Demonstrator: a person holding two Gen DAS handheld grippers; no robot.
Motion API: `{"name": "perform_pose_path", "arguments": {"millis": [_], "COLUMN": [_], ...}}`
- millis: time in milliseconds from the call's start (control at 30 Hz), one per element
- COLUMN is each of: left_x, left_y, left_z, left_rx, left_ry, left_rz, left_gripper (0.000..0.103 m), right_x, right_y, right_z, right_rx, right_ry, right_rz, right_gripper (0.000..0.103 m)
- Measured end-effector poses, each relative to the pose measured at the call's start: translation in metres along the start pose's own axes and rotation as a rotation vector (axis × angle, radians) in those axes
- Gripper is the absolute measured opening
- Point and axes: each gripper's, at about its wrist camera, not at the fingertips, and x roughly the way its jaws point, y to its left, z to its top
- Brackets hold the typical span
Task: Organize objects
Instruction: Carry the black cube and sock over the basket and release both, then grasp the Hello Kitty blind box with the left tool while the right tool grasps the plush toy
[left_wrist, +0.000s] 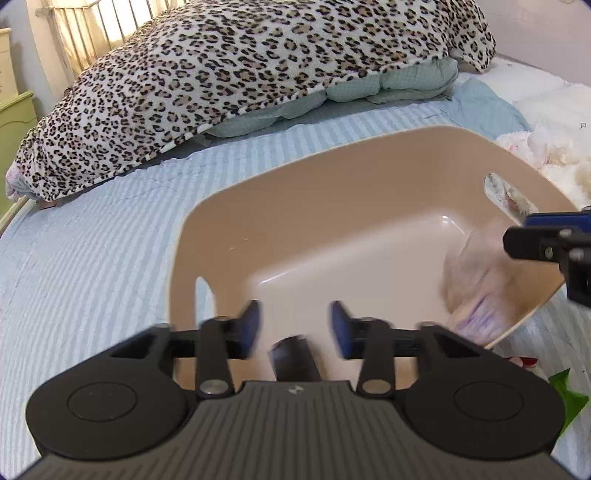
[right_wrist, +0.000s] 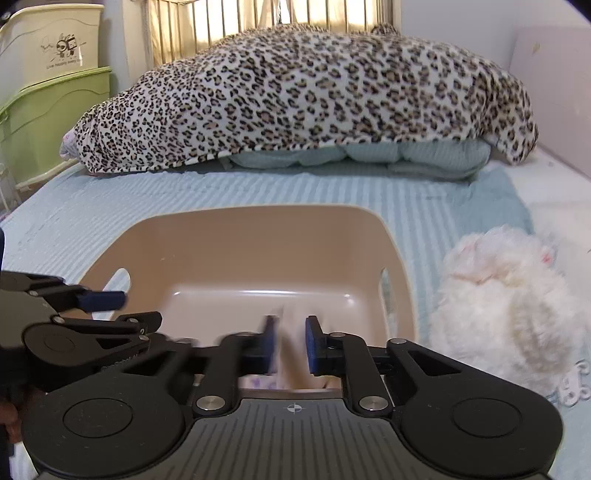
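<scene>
Over the tan plastic bin (right_wrist: 258, 243) on the striped blue bed cover (right_wrist: 110, 199), the right gripper (right_wrist: 290, 345) has its fingers narrowed on a blurred pale packet (left_wrist: 476, 284) with purple print, hanging inside the bin. Beside it the left gripper (left_wrist: 293, 328) is spread wide and empty above the bin's near wall. Right of the bin lies a white fluffy toy (right_wrist: 509, 302); behind it, a leopard blanket (right_wrist: 314, 96).

Bed with pale blue striped cover (right_wrist: 110, 199), leopard-print blanket (right_wrist: 303, 99) heaped over a green quilt (right_wrist: 406, 155), backlit metal rail (right_wrist: 258, 18) behind, stacked cream and green storage boxes (right_wrist: 48, 92) at left, pale wall (right_wrist: 480, 22) at right
</scene>
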Motion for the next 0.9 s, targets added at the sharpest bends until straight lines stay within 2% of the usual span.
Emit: {"name": "perform_pose_path", "arguments": {"millis": [33, 67, 133, 200, 267, 367, 500, 667, 900], "left_x": [-0.006, -0.014, -0.030, -0.046, -0.059, -0.075, -0.080, -0.071, -0.063], "left_y": [0.004, 0.008, 0.014, 0.018, 0.019, 0.020, 0.019, 0.024, 0.030], "left_z": [0.000, -0.001, -0.002, -0.003, -0.007, -0.018, -0.035, -0.059, -0.078], "left_rx": [-0.011, -0.022, -0.033, -0.031, -0.021, 0.007, 0.043, 0.031, 0.043], "left_ry": [-0.011, -0.030, -0.056, -0.068, -0.074, -0.080, -0.044, 0.007, 0.026], "left_rz": [-0.003, -0.008, -0.029, -0.048, -0.058, -0.078, -0.116, -0.135, -0.153], "left_gripper": [0.076, 0.083, 0.088, 0.092, 0.095, 0.095, 0.095, 0.095, 0.095], "right_x": [-0.006, -0.013, -0.025, -0.036, -0.045, -0.056, -0.060, -0.051, -0.027], "right_y": [0.000, -0.001, -0.003, -0.004, -0.002, 0.000, 0.001, 0.002, 0.009], "right_z": [0.002, 0.002, 0.004, 0.004, 0.001, -0.007, -0.022, -0.047, -0.083], "right_rx": [0.005, 0.013, 0.028, 0.031, 0.022, 0.011, 0.005, -0.001, -0.055], "right_ry": [-0.010, -0.024, -0.032, -0.032, -0.035, -0.035, 0.002, 0.061, 0.122], "right_rz": [-0.007, -0.005, 0.008, 0.006, -0.001, -0.004, -0.010, -0.015, -0.032], "right_gripper": [0.067, 0.075, 0.078, 0.085, 0.103, 0.103, 0.103, 0.103, 0.103]}}
